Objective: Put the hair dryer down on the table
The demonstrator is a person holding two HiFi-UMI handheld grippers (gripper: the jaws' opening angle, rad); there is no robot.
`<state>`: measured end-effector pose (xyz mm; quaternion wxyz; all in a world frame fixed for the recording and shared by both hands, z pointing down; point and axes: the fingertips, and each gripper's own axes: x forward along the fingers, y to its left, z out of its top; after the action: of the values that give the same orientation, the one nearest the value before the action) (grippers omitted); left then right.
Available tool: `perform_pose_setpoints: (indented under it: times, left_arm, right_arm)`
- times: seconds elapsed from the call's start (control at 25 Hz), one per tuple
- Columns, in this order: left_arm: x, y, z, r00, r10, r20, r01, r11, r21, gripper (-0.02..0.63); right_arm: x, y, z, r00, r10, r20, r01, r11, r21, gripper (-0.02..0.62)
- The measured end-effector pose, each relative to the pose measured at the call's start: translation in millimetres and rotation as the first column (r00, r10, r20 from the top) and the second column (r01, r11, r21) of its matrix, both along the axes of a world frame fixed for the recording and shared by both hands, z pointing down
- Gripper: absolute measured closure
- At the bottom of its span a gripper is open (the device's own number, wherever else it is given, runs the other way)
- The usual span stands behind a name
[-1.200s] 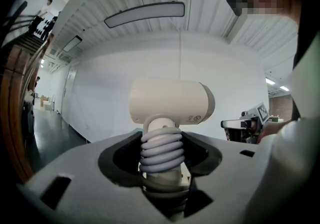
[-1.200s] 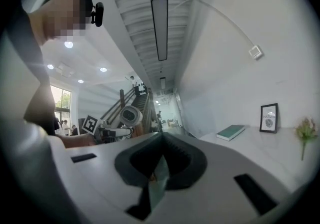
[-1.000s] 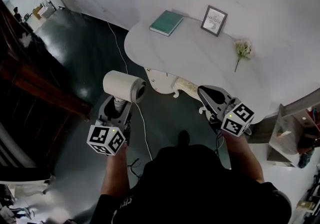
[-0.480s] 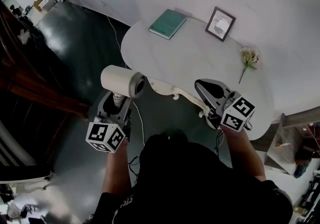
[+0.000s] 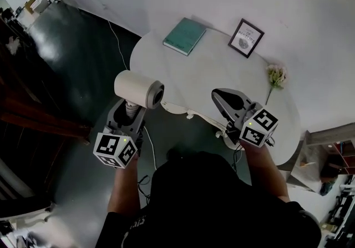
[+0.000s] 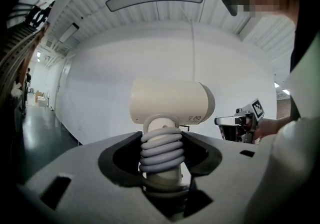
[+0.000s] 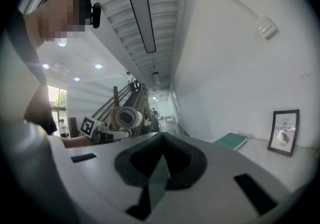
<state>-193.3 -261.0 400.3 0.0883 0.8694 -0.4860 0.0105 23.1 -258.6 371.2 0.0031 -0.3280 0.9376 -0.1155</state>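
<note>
A cream hair dryer (image 5: 138,89) stands upright in my left gripper (image 5: 127,112), whose jaws are shut on its handle, wrapped in a grey coiled cord (image 6: 160,149). Its barrel (image 6: 170,100) points right, level with the near left edge of the white oval table (image 5: 211,75) and above the dark floor. My right gripper (image 5: 223,99) hovers over the table's near edge, jaws closed together with nothing between them. In the right gripper view the hair dryer (image 7: 127,117) shows small at the left.
On the table lie a teal book (image 5: 184,35) at the far left, a framed picture (image 5: 246,38) against the wall and a small flower sprig (image 5: 274,77) at the right. A white cable (image 5: 119,47) runs across the dark floor. A wall stands behind the table.
Both grippers and the hair dryer have drifted a little forward toward the table as the person steps closer. The holds are unchanged.
</note>
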Motion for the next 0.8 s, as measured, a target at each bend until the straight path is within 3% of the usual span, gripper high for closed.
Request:
perform_pose_setpoints:
  times: [0.28, 0.8]
  left_arm:
    - [14, -49, 18, 1.0, 0.025, -0.019, -0.026, 0.999, -0.043, 0.374]
    - [71, -111, 24, 0.999, -0.024, -0.027, 0.021, 0.995, -0.097, 0.374]
  right_arm:
    - [14, -36, 24, 0.997, 0.03, -0.069, -0.031, 0.999, -0.027, 0.589]
    - [64, -95, 43, 1.0, -0.017, -0.002, 0.017, 0.998, -0.054, 0.589]
